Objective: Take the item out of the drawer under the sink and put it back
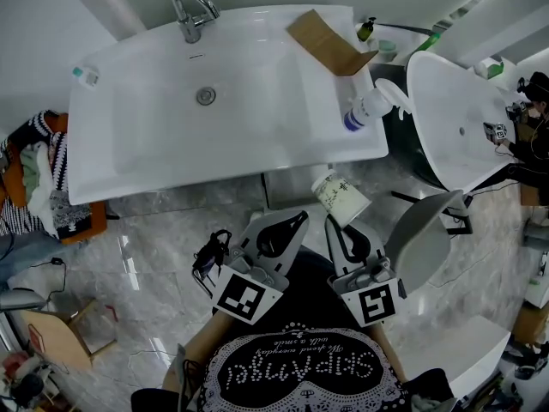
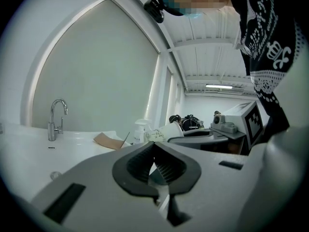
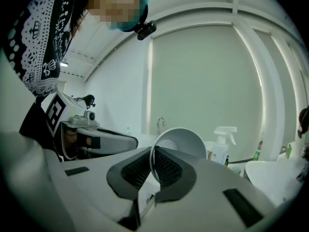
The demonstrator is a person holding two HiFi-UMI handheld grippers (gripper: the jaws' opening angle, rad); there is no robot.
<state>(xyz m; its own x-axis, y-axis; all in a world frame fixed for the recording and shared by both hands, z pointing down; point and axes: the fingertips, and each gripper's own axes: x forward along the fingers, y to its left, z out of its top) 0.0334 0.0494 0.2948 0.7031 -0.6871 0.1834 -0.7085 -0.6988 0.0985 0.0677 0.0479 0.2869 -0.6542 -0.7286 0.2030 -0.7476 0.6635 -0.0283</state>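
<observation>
A white paper cup [image 1: 340,197] with green print hangs in the air just in front of the sink's [image 1: 223,101] near edge. My right gripper [image 1: 333,222] is shut on the cup's rim. In the right gripper view the thin rim [image 3: 152,158] is pinched between the ribbed pads and the cup's open mouth [image 3: 177,141] faces the camera. My left gripper [image 1: 296,221] hovers beside it on the left, shut with nothing between its pads [image 2: 155,153]. The left gripper view shows the cup [image 2: 165,132] and the right gripper's body [image 2: 203,140] off to the right. The basin hides the drawer under the sink.
On the sink are a chrome faucet [image 1: 193,11], a folded piece of cardboard [image 1: 330,41] and a spray bottle [image 1: 373,106]. A second basin [image 1: 455,118] and a grey chair [image 1: 420,239] stand to the right. Clothes [image 1: 34,178] are piled at the left.
</observation>
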